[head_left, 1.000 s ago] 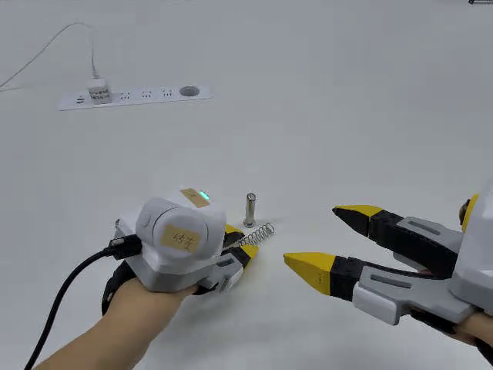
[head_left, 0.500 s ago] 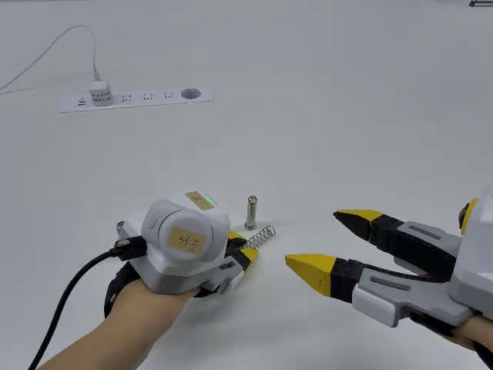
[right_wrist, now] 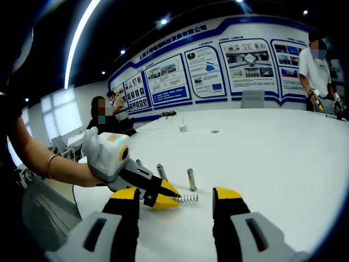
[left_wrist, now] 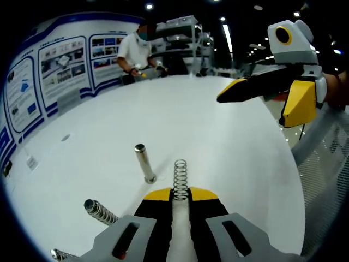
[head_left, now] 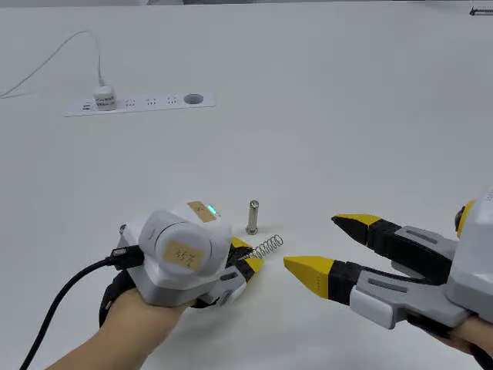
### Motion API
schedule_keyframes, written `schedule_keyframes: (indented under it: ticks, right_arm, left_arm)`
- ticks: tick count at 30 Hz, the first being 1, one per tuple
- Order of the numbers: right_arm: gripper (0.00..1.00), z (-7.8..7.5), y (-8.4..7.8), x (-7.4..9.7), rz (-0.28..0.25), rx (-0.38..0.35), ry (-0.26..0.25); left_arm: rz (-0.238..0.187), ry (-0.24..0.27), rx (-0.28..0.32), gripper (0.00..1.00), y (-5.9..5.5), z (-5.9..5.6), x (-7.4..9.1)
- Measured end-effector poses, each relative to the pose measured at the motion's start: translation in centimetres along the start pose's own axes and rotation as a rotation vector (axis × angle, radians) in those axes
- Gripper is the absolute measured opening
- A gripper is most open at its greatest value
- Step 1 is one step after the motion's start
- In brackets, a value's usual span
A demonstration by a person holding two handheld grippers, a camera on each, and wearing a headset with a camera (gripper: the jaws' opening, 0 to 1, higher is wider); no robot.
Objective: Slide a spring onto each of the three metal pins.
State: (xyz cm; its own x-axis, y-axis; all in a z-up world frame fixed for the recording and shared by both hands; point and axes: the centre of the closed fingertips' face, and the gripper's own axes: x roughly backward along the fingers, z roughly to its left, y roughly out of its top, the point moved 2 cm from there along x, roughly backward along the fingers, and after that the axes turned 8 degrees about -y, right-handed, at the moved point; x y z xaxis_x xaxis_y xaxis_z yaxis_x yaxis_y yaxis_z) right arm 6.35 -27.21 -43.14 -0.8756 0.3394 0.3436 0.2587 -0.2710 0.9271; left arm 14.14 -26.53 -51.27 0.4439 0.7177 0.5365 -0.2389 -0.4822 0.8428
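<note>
**Left claw.** The left claw is closed. Its two yellow tips clamp the near end of one spring. The rest of the spring projects forward beyond the tips along the line of the jaws. In the head view the claw sits low over the white table, at the lower left, with a black cable running back from its body.

**Right claw.** The right claw is wide open and grips nothing. It is at the lower right of the head view, with its tips pointing left toward the held spring. A clear gap separates it from the spring.

**Task parts.**
- A bare metal pin stands upright on the table just beyond the left claw.
- The free end of the held spring lies near this pin, to its right in the left gripper view. It is not touching the pin and is not over its top.
- Whether the spring rests on the table cannot be determined.
- A second pin, already carrying a spring, lies nearer the left claw on its left side.
- A third sprung pin appears at the lower edge of the same view, only partly visible.

**Surroundings.** A white power strip with one plug inserted lies at the far left of the table, well apart from the work.
</note>
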Motion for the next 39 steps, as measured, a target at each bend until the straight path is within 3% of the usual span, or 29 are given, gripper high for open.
schedule_keyframes:
  ticks: [11,27,33,39]
  right_arm:
    - [0.5,-0.1,0.7,0.0,-0.01,-0.048,0.0]
    - [0.43,1.4,1.5,-1.0,-0.008,-0.171,0.063]
    - [0.4,1.9,1.9,-1.5,-0.008,-0.201,0.085]
    - [0.38,2.5,2.3,-1.9,-0.014,-0.259,0.111]
  left_arm:
    - [-0.08,0.001,-0.004,0.1,1.4,-1.1,2.2]
    - [-0.24,-0.024,0.087,0.1,2.9,-2.5,5.4]
    - [-0.327,-0.029,0.158,0.1,3.6,-2.6,6.4]
    - [-0.399,-0.053,0.227,0.1,3.5,-2.7,7.0]
